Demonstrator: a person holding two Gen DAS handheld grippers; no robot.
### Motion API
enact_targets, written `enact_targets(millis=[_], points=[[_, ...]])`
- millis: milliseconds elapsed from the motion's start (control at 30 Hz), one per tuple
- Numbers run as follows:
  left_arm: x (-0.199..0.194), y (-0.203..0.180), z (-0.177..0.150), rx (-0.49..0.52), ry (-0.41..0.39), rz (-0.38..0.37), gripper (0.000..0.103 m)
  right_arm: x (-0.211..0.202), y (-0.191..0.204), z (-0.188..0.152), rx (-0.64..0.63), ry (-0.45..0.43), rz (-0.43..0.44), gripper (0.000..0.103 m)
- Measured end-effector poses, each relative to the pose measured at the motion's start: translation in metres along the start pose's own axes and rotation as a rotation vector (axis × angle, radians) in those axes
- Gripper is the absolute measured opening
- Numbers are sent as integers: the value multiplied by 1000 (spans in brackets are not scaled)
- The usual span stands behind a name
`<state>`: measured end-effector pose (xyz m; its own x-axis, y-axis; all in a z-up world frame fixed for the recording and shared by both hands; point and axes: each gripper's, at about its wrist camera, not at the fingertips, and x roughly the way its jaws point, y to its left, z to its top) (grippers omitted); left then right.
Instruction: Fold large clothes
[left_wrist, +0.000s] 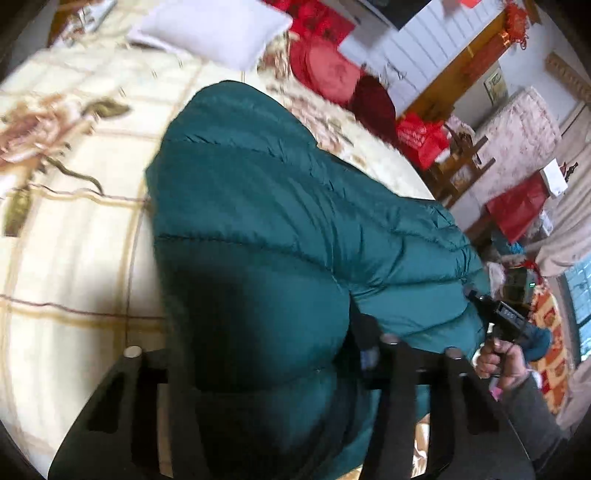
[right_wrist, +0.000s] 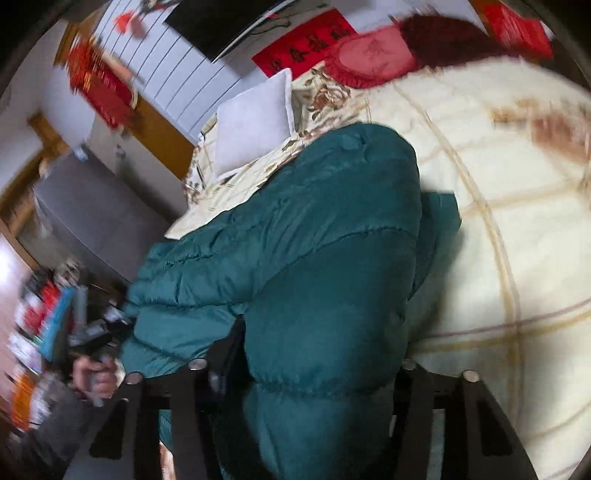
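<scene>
You hold the teal puffer jacket (left_wrist: 280, 221) at its near end, its far end on the bed (left_wrist: 66, 258).

The left gripper (left_wrist: 258, 373) and right gripper (right_wrist: 303, 376) each have jacket bulging between their fingers, apparently clamped on it, though the contact itself is hidden. It reaches toward the white pillow (right_wrist: 255, 125) near the head end. Expect it to be light, springy, slick-shelled; grip at quilted seams or the hem, where the padding is thinnest.
</scene>
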<state>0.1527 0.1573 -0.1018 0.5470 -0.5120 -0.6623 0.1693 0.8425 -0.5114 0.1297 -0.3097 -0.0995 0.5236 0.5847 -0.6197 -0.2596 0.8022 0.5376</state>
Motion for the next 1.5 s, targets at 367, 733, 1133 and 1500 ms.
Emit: enact_targets(millis=[367,733,1133,1500], points=[[-71,-14,-40,-3,-106,11,36,-47,74,26,-175,-45,-79,40],[-92,-12,-9,9,-158,46,36,-35,106,20,-190,-74,7,40],[16,-59,27,64,-92,9,36,-53,14,68,-78,-120,-75,40],[47,-37,21,-1,-15,48,63,-25,-51,52,66,-93,-28,56]])
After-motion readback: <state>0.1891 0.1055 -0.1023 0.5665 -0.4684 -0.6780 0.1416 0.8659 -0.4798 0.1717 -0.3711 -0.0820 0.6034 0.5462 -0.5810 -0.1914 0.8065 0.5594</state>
